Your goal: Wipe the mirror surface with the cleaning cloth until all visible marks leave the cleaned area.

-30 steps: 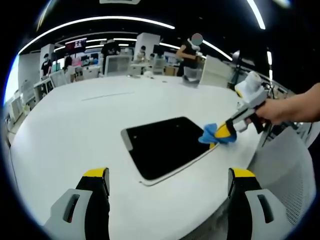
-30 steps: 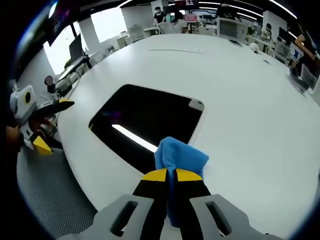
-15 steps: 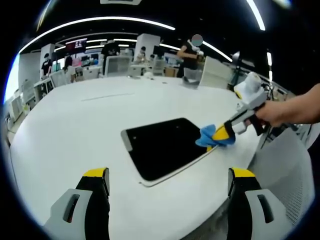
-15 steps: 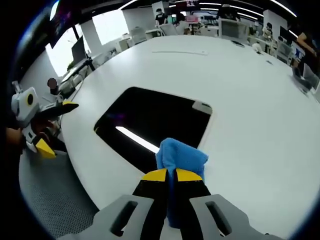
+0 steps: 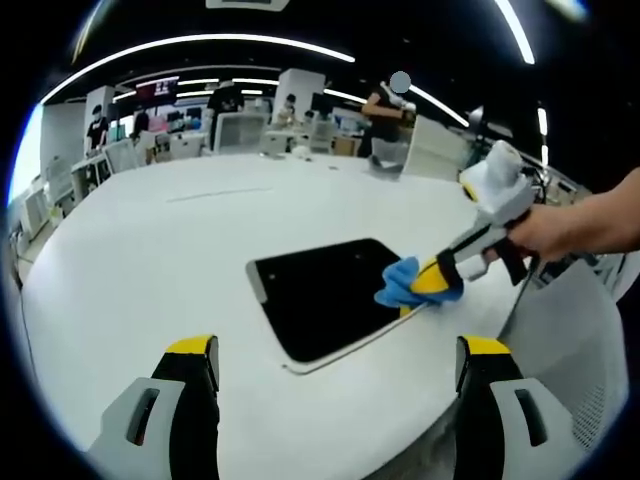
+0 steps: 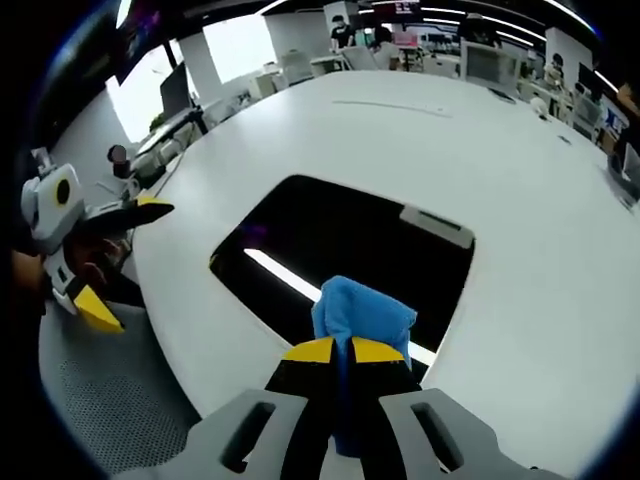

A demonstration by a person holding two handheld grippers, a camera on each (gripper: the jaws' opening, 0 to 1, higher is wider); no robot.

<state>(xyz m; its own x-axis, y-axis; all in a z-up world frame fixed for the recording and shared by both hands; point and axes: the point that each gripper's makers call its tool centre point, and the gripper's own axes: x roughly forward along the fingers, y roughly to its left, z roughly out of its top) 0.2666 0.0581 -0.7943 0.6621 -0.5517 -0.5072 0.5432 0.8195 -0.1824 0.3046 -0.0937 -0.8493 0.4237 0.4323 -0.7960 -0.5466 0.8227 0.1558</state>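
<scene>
A dark rectangular mirror [image 5: 325, 295] with a pale frame lies flat on the white round table [image 5: 150, 250]. My right gripper [image 6: 341, 352] is shut on a blue cleaning cloth [image 6: 362, 312], whose bunched end rests over the mirror [image 6: 340, 245] near its close edge. Seen from the left gripper view, that right gripper [image 5: 428, 280] comes in from the right with the cloth [image 5: 398, 285] on the mirror's right edge. My left gripper [image 5: 335, 350] stands open in front of the table's near rim, its jaws wide apart with nothing between them. The left gripper [image 6: 120, 260] shows open beside the table.
A mesh chair seat [image 5: 575, 340] sits right of the table. Desks, monitors and several people [image 5: 385, 105] fill the room beyond the table's far edge. A hand [image 5: 560, 225] holds the right gripper.
The right gripper has pushed the cloth from the mirror's right corner further onto the glass. The left gripper has held still.
</scene>
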